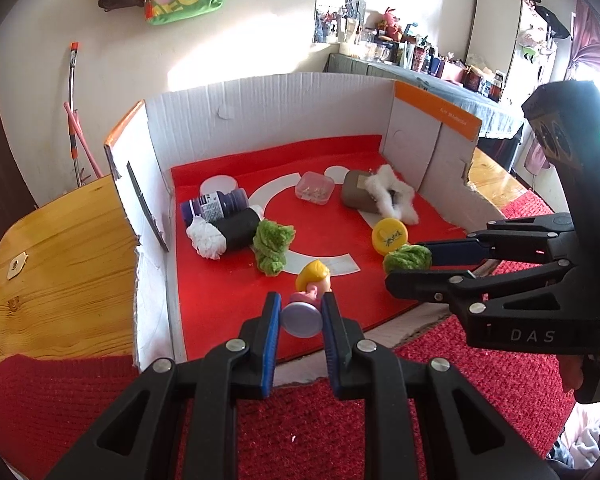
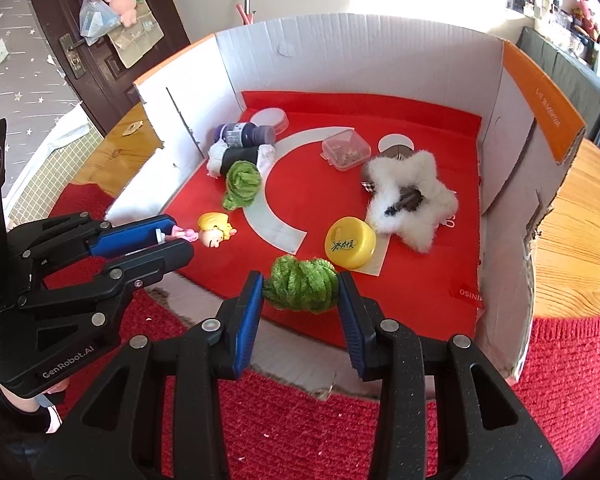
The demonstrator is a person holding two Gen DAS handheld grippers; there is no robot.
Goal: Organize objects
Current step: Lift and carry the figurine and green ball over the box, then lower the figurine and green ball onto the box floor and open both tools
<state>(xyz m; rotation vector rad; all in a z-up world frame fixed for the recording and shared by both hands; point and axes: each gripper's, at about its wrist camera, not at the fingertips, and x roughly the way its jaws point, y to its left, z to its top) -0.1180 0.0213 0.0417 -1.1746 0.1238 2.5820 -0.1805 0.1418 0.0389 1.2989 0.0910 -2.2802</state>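
Doll figure [image 1: 314,292] pinched by base in left gripper [image 1: 300,322] jaws, green yarn ball [image 2: 300,289] clamped in right gripper [image 2: 302,304], both over cardboard box [image 2: 420,64] front edge, likely for sorting inside

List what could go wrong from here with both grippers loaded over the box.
1. The left gripper pinches the doll figure only at its round base, so it may pivot or slip out.
2. The right gripper squeezes a soft green pompom; it may snag on the pads at release.
3. Lowering might knock the yellow lid just beyond it.
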